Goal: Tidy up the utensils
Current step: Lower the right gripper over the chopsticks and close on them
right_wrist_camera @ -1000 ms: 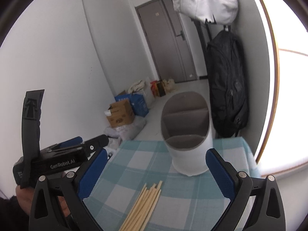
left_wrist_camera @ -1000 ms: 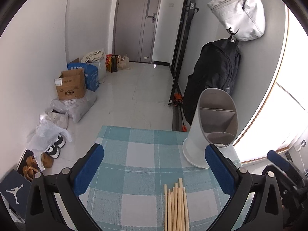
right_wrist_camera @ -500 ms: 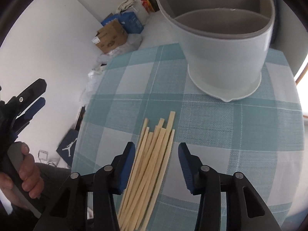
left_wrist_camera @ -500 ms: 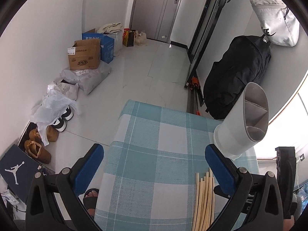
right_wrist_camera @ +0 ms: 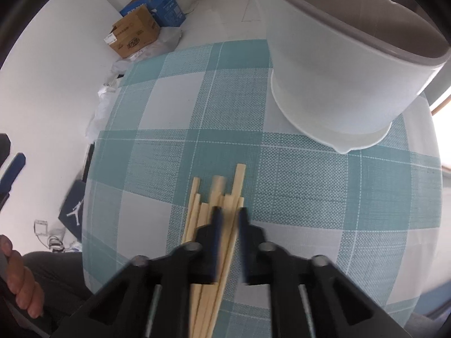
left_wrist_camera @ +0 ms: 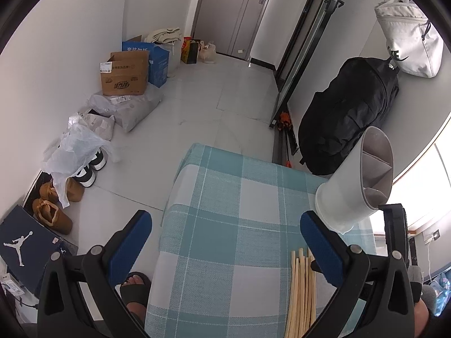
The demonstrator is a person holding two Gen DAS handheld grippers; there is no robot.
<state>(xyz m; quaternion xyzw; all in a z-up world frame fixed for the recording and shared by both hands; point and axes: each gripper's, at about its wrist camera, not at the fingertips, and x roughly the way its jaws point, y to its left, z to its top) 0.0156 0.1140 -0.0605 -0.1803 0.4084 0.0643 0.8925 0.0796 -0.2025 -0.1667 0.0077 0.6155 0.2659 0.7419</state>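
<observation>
Right gripper (right_wrist_camera: 228, 217) narrowly straddles chopsticks (right_wrist_camera: 217, 197) near holder (right_wrist_camera: 338, 84).

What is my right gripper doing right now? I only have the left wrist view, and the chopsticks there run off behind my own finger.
Observer: In the right wrist view, the right gripper is down on the chopsticks, its fingers straddling part of the bundle near the far ends.
Operator: Is it clamped on them?
Observer: The jaws are nearly together with sticks between them, but the fingers are blurred, so I cannot tell whether they grip.
</observation>
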